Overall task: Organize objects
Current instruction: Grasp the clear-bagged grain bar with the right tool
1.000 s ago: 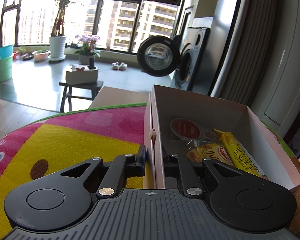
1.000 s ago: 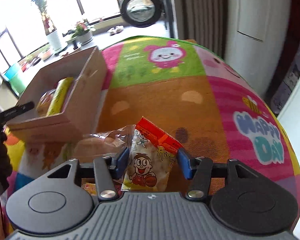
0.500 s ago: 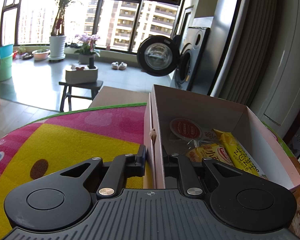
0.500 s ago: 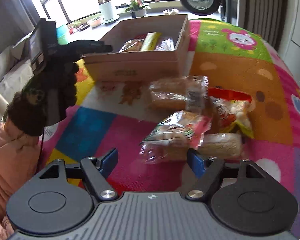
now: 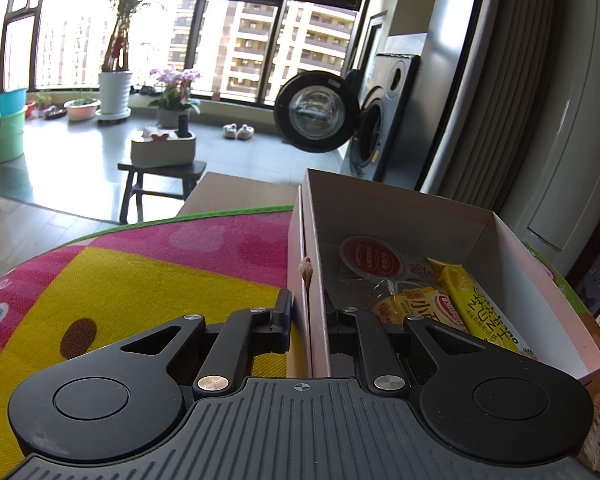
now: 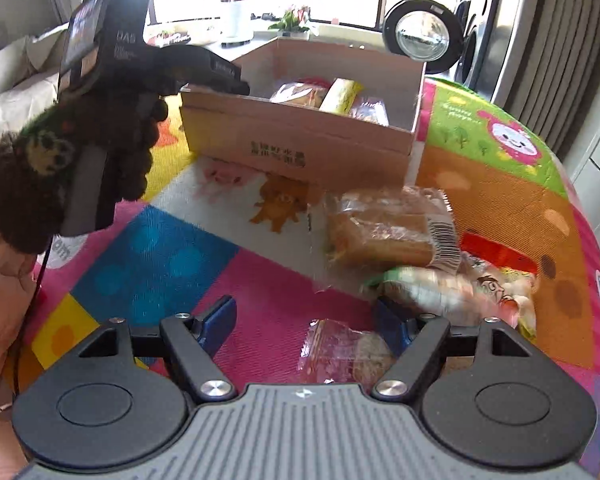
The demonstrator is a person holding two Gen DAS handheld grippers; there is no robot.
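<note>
a woven, bright patchwork mat carries a rectangular cardboard box and crinkly clear-wrapped bread packets before it. left gripper pinches the box's thin wall; right gripper gapes empty above the packets.

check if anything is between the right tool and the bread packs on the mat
Nothing visible blocks it. The right tool is open above a clear-wrapped snack, and the bread pack lies just ahead on the mat, with only bare mat between.
</note>
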